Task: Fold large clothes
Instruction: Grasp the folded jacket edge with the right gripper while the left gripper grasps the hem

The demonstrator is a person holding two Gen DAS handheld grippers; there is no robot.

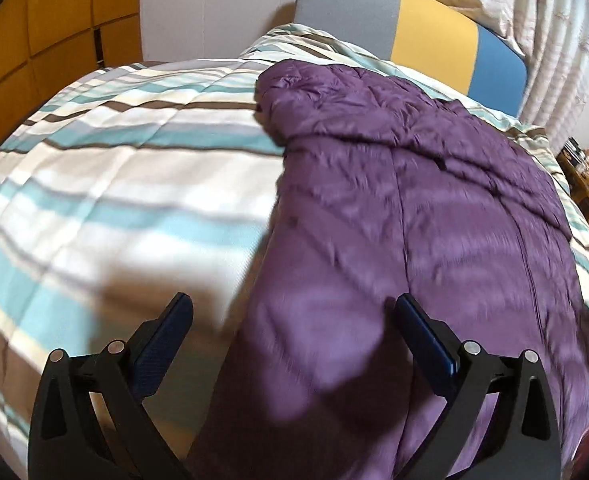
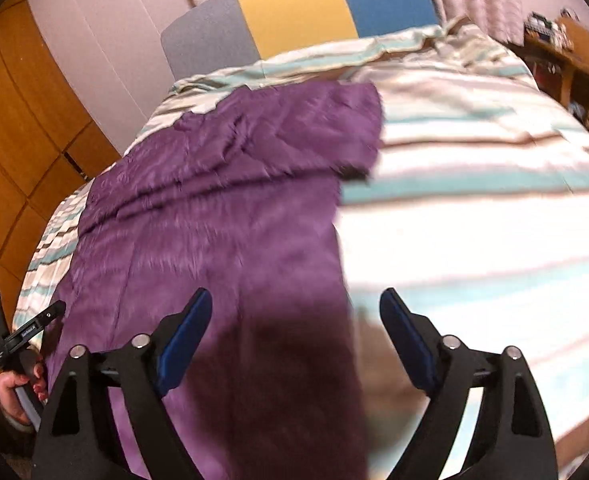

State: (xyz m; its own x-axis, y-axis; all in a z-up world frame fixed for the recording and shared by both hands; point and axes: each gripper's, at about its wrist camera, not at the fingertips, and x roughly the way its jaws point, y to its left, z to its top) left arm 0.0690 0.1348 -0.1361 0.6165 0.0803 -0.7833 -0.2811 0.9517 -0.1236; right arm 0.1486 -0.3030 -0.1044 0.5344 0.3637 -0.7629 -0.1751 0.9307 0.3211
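A purple coat [image 1: 414, 208] lies lengthwise on the striped quilt [image 1: 114, 184] of a bed, its far end toward the headboard [image 1: 434, 28], its near end running out of view under both cameras. The left gripper [image 1: 292, 312] hovers with jaws wide over the coat's left edge, holding nothing; the right gripper [image 2: 296, 308] hovers wide and empty over the right edge, where purple meets quilt. The step in hand looks like taking a first grip on the near part of the coat. To do it well, each gripper should come down on its own edge at matching points along the length, pinch through the full padded thickness and not just the slippery shell, then lift together so the fold line stays square. The puffy fabric will likely spring back, so pressing the fold flat should help. Both views are motion-blurred, so seams and any zip are hard to make out. The hem is cut off, sleeves cannot be told apart, and the left hand [image 2: 18, 388] shows only at the right view's edge.
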